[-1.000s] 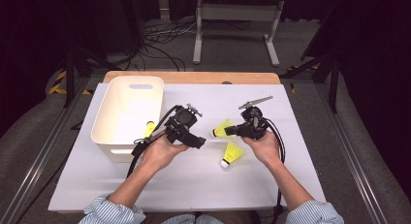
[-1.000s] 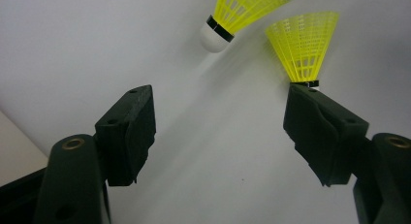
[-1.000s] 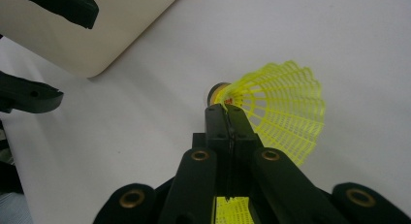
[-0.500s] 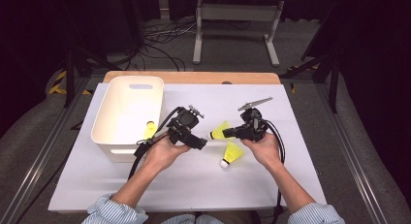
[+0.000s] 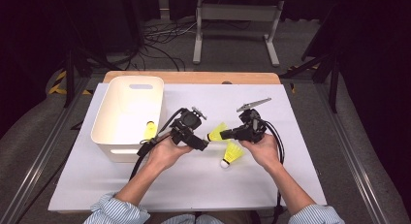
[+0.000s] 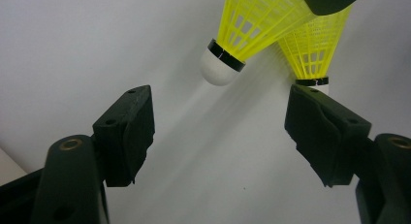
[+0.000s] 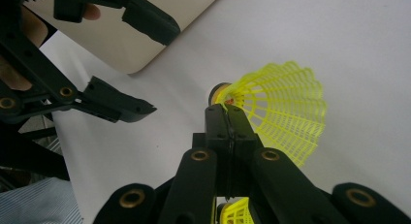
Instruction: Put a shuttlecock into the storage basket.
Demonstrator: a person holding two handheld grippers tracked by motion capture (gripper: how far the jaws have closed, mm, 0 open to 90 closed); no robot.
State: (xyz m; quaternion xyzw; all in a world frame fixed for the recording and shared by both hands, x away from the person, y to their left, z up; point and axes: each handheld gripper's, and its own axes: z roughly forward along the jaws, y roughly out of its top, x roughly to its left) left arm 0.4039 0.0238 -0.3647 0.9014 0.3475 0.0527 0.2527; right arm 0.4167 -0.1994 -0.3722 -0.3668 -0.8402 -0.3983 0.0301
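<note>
High view has a yellow shuttlecock [image 5: 219,132] lifted off the tabletop [image 5: 203,185], pinched by its skirt in the right hand-held gripper [image 5: 231,134], cork end pointing toward the left hand-held gripper [image 5: 202,144]. Right gripper view makes the grip clear: both jaws are pressed together on the mesh edge of the skirt. Left one is spread wide, nothing between its jaws; in the left gripper view the held shuttlecock's white cork [image 6: 217,69] hangs just ahead of the gap.

Second yellow shuttlecock [image 5: 232,153] lies on the tabletop right below the right gripper, cork toward the person, close to the held one but apart from it as far as I can tell. Third yellow one [image 5: 150,130] sits inside the white bin [image 5: 109,115], against its near-right wall. The bin stands just to the left of the left gripper, nothing between them. Both grippers' cables trail back toward the person's striped sleeves.
</note>
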